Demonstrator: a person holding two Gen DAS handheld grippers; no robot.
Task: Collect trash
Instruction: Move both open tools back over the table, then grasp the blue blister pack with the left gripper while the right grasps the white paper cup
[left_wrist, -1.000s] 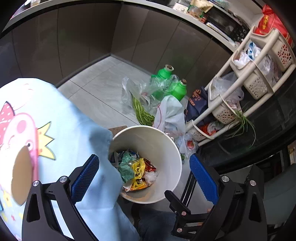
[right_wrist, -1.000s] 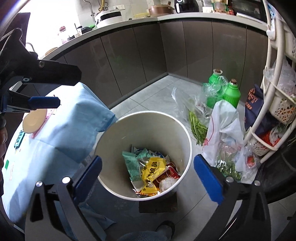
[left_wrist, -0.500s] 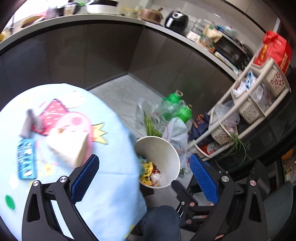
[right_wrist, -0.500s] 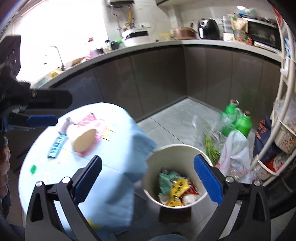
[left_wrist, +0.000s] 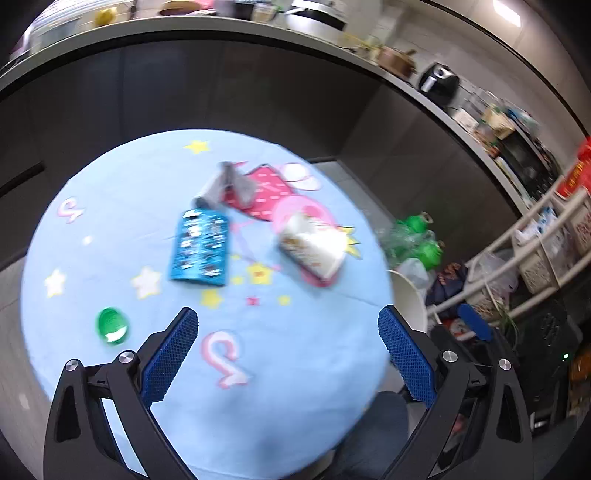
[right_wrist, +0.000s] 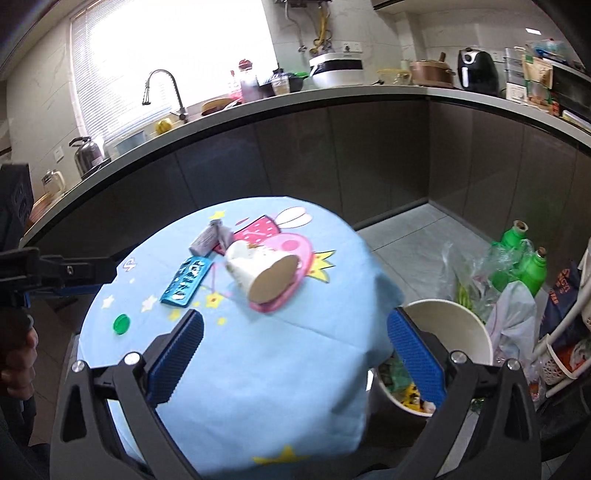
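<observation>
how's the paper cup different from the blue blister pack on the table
The paper cup is white with a brown inside, lying tipped on its side; the blue blister pack is flat and rectangular. The cup rests on the pink cartoon print, the pack on plain blue cloth beside it. Both lie loose on the tablecloth, ungripped.

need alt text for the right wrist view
An open right gripper hovers over a round table in a blue cartoon cloth holding a tipped paper cup, blue packet, grey tube and green cap; a trash bin stands beside it.
</observation>
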